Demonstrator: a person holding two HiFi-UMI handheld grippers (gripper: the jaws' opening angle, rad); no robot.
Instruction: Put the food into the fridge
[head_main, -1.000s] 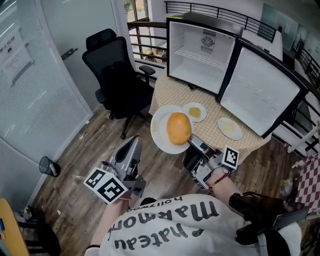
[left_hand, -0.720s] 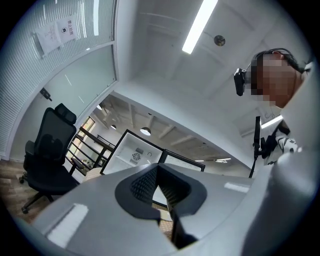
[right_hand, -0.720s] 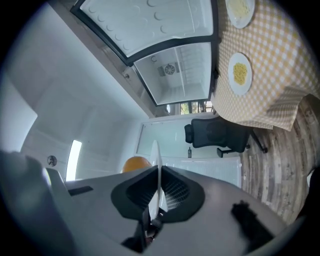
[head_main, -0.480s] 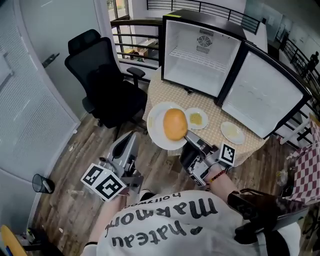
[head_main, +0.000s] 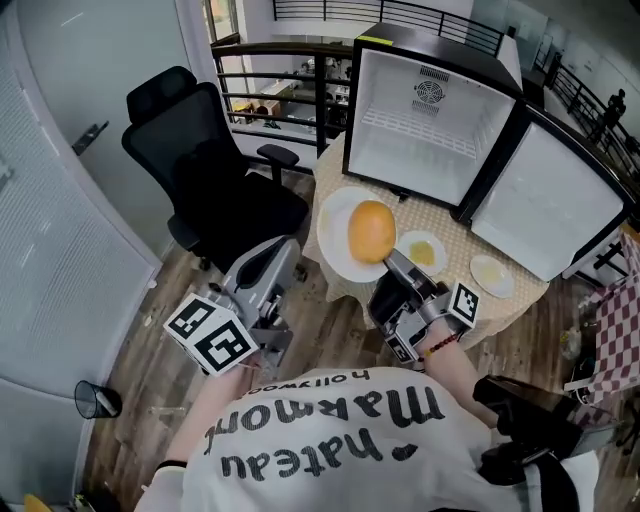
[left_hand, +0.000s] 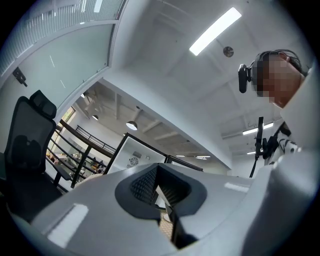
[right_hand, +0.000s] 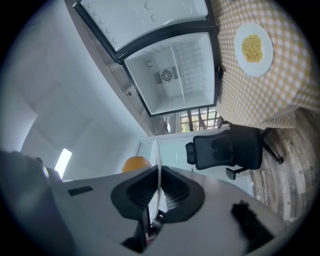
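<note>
While the white plate (head_main: 335, 228) hangs from a single rim pinch, the main risk is tilt. The round orange food (head_main: 371, 231) sits loose on it, so any droop or wrist roll could send it onto the table (head_main: 455, 232) or the floor. That thin rim could also pivot or slip in the pads under the off-centre load. Second risk is clearance: the plate looks wide against the mouth of the open fridge (head_main: 432, 135), so a skewed entry could clip the frame or wire shelf and jolt the food. A low pass could also knock the small plates (head_main: 421, 250) of yellow food on the cloth. Right gripper (head_main: 392, 266): jaws nearly together, clamped on the plate's near rim, with the plate above the table's near edge, short of the fridge. Left gripper (head_main: 287, 250): pads look closed with nothing between them, though that view is awkward, so treat it as probable. It hangs out left, near the office chair (head_main: 215, 190).
</note>
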